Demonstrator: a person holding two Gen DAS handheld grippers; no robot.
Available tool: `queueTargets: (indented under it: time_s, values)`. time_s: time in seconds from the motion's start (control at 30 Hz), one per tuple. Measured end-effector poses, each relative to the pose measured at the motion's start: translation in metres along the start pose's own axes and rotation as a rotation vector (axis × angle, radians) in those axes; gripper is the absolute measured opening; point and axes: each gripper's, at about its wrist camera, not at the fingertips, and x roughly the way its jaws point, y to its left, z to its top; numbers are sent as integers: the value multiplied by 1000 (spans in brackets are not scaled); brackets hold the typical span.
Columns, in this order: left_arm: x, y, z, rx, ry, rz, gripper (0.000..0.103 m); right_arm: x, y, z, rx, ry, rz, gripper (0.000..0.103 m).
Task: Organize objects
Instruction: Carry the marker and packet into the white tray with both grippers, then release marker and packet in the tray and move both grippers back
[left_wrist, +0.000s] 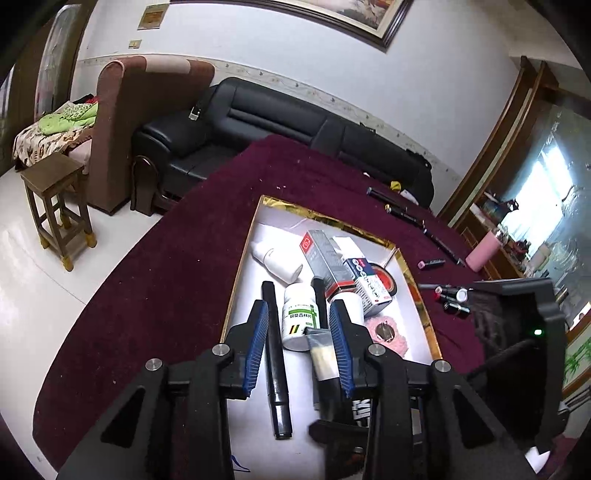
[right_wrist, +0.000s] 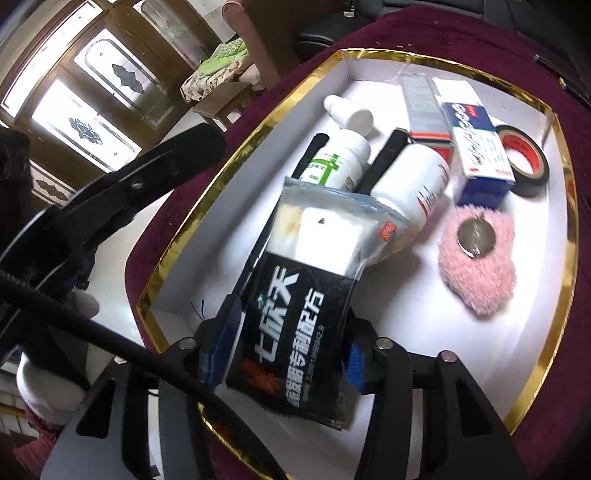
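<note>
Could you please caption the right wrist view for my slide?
Right gripper holds a black-and-clear packet over the gold-rimmed tray.

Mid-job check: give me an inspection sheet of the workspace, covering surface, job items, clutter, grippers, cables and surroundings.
Surface: maroon velvet tablecloth, bearing a white gold-rimmed shallow box.
Job's things: in the box lie white pill bottles, a black pen-like tube, cartons, a black tape roll and a pink fluffy heart keyring.
Clutter: lipsticks and black pens lie loose on the cloth beside the box.
Grippers: left hand-held gripper open over the box, holding nothing; right hand-held gripper shut on a black-and-clear plastic sachet over the box.
Cables: black cable crosses the right wrist view.
Surroundings: black leather sofa, wooden stool.
</note>
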Motion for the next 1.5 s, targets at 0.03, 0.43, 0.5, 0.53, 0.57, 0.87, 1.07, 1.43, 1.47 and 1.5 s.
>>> queueTargets:
  time_s: [0.03, 0.43, 0.5, 0.53, 0.57, 0.87, 1.07, 1.43, 1.47, 1.5]
  values:
    - [-2, 2, 0, -10, -7, 0, 32, 1, 1, 0, -10, 0, 2, 57]
    - [-14, 12, -8, -45, -36, 2, 49, -35, -29, -24, 84, -25, -96, 57]
    - [-14, 10, -9, -46, -34, -3, 49, -45, -26, -29, 74, -47, -100, 57]
    - [-15, 10, -9, -45, -35, -8, 49, -50, -23, -31, 70, -58, -104, 57]
    - [-16, 7, -10, -40, -37, -12, 49, -54, -21, -32, 65, -70, -107, 57]
    - [-42, -33, -11, 70, -92, -147, 90, -102, -47, -47, 158, -217, -51, 57]
    - [-51, -71, -17, 4, -171, -515, 102, -158, -94, -70, 266, -362, -88, 57]
    - [18, -187, -40, 201, 94, -576, 101, -314, -133, -124, 269, -803, -452, 99]
    - [27, -196, -42, 217, 128, -562, 101, -320, -137, -132, 269, -876, -429, 103]
    - [37, -204, -43, 225, 165, -555, 101, -324, -150, -144, 281, -951, -356, 103]
